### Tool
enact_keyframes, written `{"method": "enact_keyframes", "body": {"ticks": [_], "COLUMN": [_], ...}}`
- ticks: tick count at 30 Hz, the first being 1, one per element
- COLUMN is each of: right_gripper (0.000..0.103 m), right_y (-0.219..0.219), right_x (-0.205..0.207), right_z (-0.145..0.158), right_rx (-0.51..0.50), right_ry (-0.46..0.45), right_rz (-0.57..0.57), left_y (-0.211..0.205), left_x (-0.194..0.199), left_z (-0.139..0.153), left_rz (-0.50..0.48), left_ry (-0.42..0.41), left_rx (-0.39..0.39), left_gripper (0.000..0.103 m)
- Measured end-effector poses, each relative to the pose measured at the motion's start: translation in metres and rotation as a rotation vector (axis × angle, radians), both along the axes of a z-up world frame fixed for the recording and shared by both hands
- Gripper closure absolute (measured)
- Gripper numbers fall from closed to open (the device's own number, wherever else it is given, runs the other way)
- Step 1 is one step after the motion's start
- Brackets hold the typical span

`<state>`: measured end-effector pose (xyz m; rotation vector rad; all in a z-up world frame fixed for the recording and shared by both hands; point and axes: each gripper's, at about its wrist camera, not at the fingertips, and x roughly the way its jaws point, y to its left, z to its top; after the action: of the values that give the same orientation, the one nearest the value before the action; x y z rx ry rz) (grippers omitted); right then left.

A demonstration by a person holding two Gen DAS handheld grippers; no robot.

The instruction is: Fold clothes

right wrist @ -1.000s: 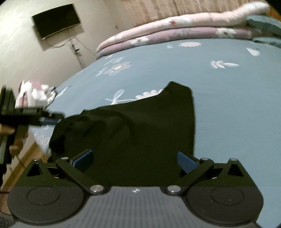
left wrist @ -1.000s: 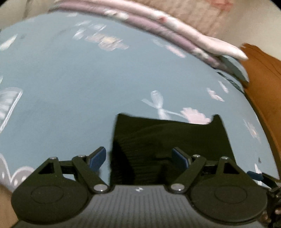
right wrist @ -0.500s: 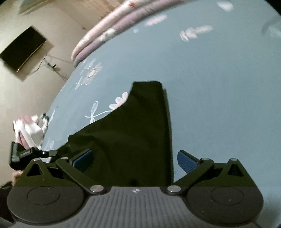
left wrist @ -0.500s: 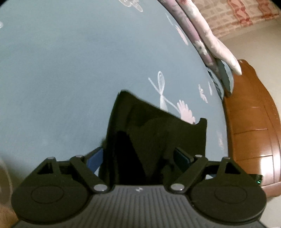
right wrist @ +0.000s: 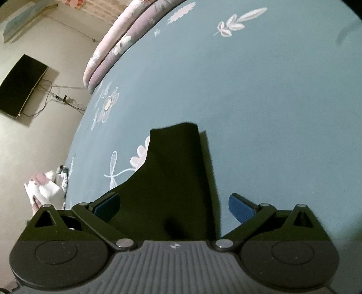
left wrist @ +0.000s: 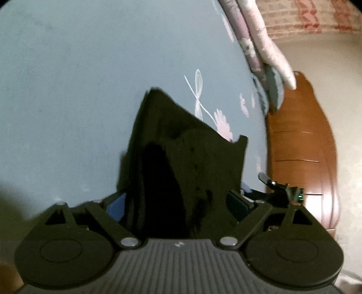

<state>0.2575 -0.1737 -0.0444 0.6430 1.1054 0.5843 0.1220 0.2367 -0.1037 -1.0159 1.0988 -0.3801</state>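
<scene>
Cloth (left wrist: 185, 162), black and partly folded, lay on the blue flowered bed (left wrist: 67, 79), its near edge rising between my spread fingers. My left gripper (left wrist: 178, 203) stood wide, blue pads either side of the cloth; whether they pinched any of it I could not tell. My right gripper (right wrist: 174, 203) was spread too, the cloth (right wrist: 178, 181) running between its pads, the right one (right wrist: 241, 207) clear of it. A wooden headboard (left wrist: 298, 147) stood beyond the bed.

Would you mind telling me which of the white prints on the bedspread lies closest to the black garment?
The pink-white flower, partly hidden under the black garment; the leafy sprig lies far off.
</scene>
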Motion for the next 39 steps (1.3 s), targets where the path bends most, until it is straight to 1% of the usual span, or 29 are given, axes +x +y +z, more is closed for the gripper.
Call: {"method": "enact_keyframes", "body": {"ticks": [3,4,5,8,11,15,18,22,24,28,30,32,34,39], "right_gripper": [0.0,0.0,0.0,0.0,0.0,0.0,0.0,0.0,0.0,0.0,0.0,0.0,0.0,0.0], "right_y": [-0.001,0.0,0.002,0.007,0.008,0.002,0.003,0.013,0.015,0.009,0.001,-0.004,-0.008,-0.009], "right_x": [-0.002,0.002,0.008,0.026,0.027,0.007,-0.004,0.01,0.017,0.019,0.016,0.012,0.009,0.004], "right_z": [-0.002,-0.003,-0.002,-0.002,-0.002,-0.002,-0.002,0.002,0.0,-0.006,-0.012,-0.016,-0.019,-0.02], "right_rx": [0.031,0.033,0.031,0.027,0.036,0.068,0.067,0.034,0.04,0.103,0.157,0.197,0.222,0.233], "right_ry": [0.009,0.015,0.017,0.011,0.022,0.065,0.091,0.068,0.06,0.072,0.082,0.098,0.111,0.105], "right_rz": [-0.008,-0.004,0.004,0.028,0.036,0.036,0.071,0.089,0.087,0.063,0.032,0.028,0.042,0.153], "left_y": [0.0,0.0,-0.001,-0.002,-0.004,-0.006,-0.007,-0.009,-0.01,-0.01,-0.008,-0.008,-0.007,-0.009], "left_x": [0.018,0.024,0.03,0.041,0.039,0.036,0.034,0.032,0.03,0.021,0.018,0.015,0.008,-0.001], "left_z": [0.002,0.002,0.003,0.005,0.006,0.007,0.008,0.009,0.009,0.012,0.011,0.011,0.01,0.008], "left_rz": [-0.045,-0.06,-0.075,-0.102,-0.107,-0.113,-0.117,-0.123,-0.126,-0.102,-0.075,-0.061,-0.04,0.03], "left_ry": [-0.012,-0.016,-0.02,-0.03,-0.036,-0.038,-0.041,-0.043,-0.045,-0.059,-0.051,-0.048,-0.045,-0.065], "left_rx": [0.004,0.006,0.007,0.016,0.026,0.038,0.047,0.059,0.065,0.109,0.11,0.119,0.114,0.105], "left_gripper": [0.012,0.012,0.009,0.009,0.01,0.01,0.011,0.011,0.012,0.022,0.026,0.033,0.034,0.034]}}
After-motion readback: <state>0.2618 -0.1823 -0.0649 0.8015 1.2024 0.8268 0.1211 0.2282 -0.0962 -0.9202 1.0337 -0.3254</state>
